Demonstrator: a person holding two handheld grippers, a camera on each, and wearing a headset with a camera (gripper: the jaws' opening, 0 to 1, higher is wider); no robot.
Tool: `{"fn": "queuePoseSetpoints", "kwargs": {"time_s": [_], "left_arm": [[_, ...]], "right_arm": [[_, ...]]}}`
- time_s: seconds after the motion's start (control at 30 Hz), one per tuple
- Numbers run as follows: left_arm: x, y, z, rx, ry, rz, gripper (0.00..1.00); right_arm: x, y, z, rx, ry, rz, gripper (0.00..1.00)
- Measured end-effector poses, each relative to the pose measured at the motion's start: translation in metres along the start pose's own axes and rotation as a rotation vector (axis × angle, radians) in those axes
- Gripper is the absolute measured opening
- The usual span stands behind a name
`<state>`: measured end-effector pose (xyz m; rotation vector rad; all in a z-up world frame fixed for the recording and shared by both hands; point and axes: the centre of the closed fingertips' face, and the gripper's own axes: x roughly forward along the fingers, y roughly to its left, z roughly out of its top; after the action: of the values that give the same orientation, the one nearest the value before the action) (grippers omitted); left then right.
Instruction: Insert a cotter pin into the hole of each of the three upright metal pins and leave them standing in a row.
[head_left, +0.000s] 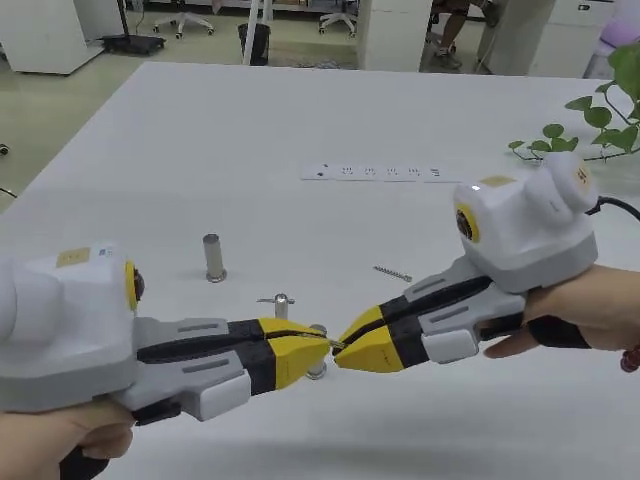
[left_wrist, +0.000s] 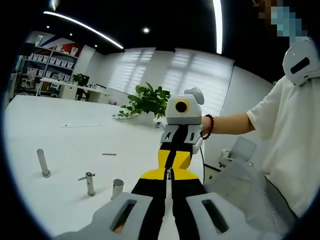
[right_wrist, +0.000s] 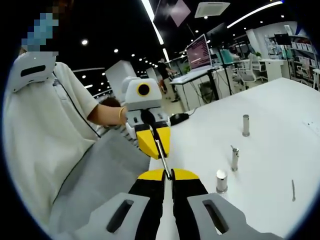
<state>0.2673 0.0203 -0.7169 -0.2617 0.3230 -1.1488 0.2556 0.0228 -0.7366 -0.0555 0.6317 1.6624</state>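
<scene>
Three metal pins stand on the white table (head_left: 300, 120): a bare one (head_left: 212, 258) at the back left, a middle one (head_left: 282, 303) with a cotter pin through its top, and a near one (head_left: 317, 364) partly hidden behind the jaw tips. My left gripper (head_left: 322, 346) and right gripper (head_left: 341, 353) meet tip to tip just above that near pin. Both look shut on a thin cotter pin (right_wrist: 161, 154) that runs between them. In the left gripper view the three pins (left_wrist: 43, 163) (left_wrist: 89, 183) (left_wrist: 117, 188) stand to the left of my left gripper (left_wrist: 169, 173).
A loose cotter pin (head_left: 392, 273) lies on the table behind the right gripper, also seen as the loose cotter pin (right_wrist: 293, 190). A white power strip (head_left: 375, 172) lies further back. A green plant (head_left: 600, 120) stands at the right edge.
</scene>
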Motion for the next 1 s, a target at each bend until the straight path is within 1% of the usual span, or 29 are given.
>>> {"fn": "queuePoseSetpoints", "kwargs": {"time_s": [0.17, 0.27, 0.4, 0.47, 0.5, 0.57, 0.6, 0.67, 0.7, 0.77, 0.83, 0.87, 0.9, 0.97, 1.0], "left_arm": [[0.0, -0.002, -0.002, 0.004, 0.01, -0.012, 0.0], [0.0, -0.004, -0.004, 0.008, 0.024, -0.028, 0.0], [0.0, -0.005, -0.008, 0.022, 0.044, -0.031, 0.0], [0.0, -0.004, -0.01, 0.031, 0.056, -0.022, 0.01], [0.0, -0.003, -0.011, 0.042, 0.059, -0.02, 0.01], [0.0, 0.0, -0.013, 0.074, 0.076, 0.002, 0.03], [0.001, 0.0, -0.014, 0.084, 0.084, 0.002, 0.03], [0.002, 0.003, -0.016, 0.102, 0.099, 0.021, 0.04], [0.002, 0.007, -0.017, 0.111, 0.107, 0.037, 0.04], [0.002, 0.01, -0.017, 0.11, 0.108, 0.051, 0.06], [0.001, 0.015, -0.016, 0.121, 0.105, 0.076, 0.11], [0.001, 0.017, -0.016, 0.127, 0.104, 0.084, 0.13], [0.0, 0.019, -0.016, 0.132, 0.104, 0.093, 0.15], [0.0, 0.024, -0.016, 0.144, 0.107, 0.114, 0.16], [0.0, 0.027, -0.017, 0.153, 0.109, 0.127, 0.18]], "right_arm": [[0.0, 0.002, -0.001, -0.029, 0.014, 0.007, 0.05], [0.0, 0.006, -0.004, -0.061, 0.04, 0.019, 0.04], [0.001, 0.006, -0.007, -0.083, 0.065, 0.014, 0.03], [0.002, 0.005, -0.008, -0.107, 0.082, 0.007, 0.03], [0.002, 0.005, -0.009, -0.109, 0.087, 0.005, 0.03], [0.002, 0.005, -0.01, -0.125, 0.103, 0.0, 0.03], [0.002, 0.005, -0.01, -0.131, 0.112, -0.005, 0.03], [0.002, 0.002, -0.012, -0.149, 0.132, -0.018, 0.02], [0.001, 0.0, -0.013, -0.151, 0.145, -0.027, 0.02], [-0.001, -0.005, -0.017, -0.16, 0.174, -0.045, 0.02], [-0.003, -0.013, -0.024, -0.16, 0.218, -0.078, 0.02], [-0.004, -0.016, -0.026, -0.172, 0.233, -0.088, 0.02], [-0.005, -0.018, -0.028, -0.169, 0.237, -0.094, 0.02], [-0.007, -0.026, -0.032, -0.164, 0.264, -0.126, 0.02], [-0.009, -0.031, -0.036, -0.168, 0.287, -0.15, 0.02]]}}
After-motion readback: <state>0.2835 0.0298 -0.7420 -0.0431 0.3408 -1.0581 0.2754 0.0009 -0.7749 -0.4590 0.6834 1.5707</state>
